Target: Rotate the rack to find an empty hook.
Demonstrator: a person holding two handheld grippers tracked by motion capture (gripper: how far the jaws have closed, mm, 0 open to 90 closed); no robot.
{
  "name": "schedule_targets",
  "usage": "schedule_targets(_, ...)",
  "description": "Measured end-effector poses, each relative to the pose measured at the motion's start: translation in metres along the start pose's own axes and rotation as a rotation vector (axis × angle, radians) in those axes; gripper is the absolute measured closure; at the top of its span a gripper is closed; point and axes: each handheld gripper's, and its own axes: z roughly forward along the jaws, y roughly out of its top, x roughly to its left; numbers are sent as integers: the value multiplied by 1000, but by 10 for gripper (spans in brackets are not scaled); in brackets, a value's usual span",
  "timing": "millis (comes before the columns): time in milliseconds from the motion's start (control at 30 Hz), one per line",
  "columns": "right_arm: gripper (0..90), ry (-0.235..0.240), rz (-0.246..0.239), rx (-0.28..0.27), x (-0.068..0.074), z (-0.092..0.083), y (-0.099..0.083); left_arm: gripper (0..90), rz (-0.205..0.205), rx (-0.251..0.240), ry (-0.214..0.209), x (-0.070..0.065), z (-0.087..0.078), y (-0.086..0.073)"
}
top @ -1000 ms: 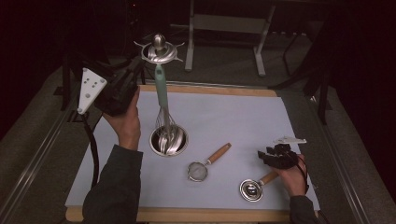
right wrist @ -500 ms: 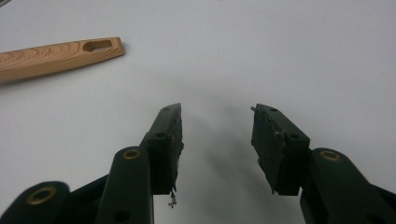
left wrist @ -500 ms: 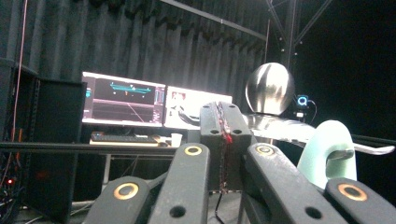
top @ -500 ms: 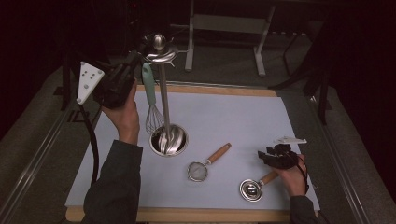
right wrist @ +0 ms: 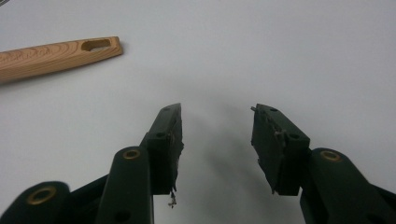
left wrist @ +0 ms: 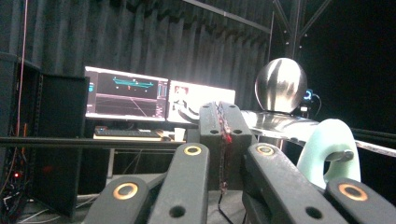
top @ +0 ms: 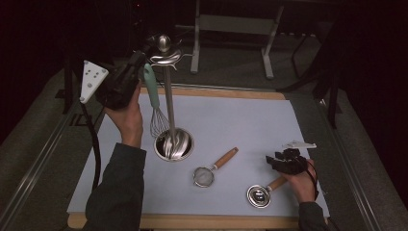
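- The steel utensil stand (top: 168, 103) serves as landmark: a round base on the pale blue mat (top: 250, 120), a thin upright post, and a ball-topped hanging ring at the top.
- A whisk (top: 155, 108) with a mint-green handle hangs just left of the post, its long axis near upright and slightly tilted, loop end up at the ring, wires down near the base.
- The left gripper (top: 132, 67) sits at the stand's top left, jaws pressed together with nothing between them, just beside the whisk's loop (left wrist: 329, 144).
- A wooden-handled strainer (top: 214, 168) lies right of the base; a small wooden-handled steel cup (top: 262, 192) lies farther right.
- The right gripper (top: 279, 161) rests beside that cup, jaws apart over bare mat.
- No writing is legible; the screens' text in the left gripper view is too small to read.
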Motion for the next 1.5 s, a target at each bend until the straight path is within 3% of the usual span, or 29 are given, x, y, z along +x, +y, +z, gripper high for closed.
schedule_targets(867,529,0,2,1,-1,0,-1,882,37,65,-20,7,0,-3)
schedule_targets(1033,528,-1,5,2,-2,0,-1,880,40,96,-11,10,-6,-9)
schedule_targets(1267,529,-3,8,-3,-2,-1,-1,878,46,178,-4,25,-14,-16)
schedule_targets(1500,530,-3,10,4,-3,1,-2,856,20,277,-46,39,-30,-35)
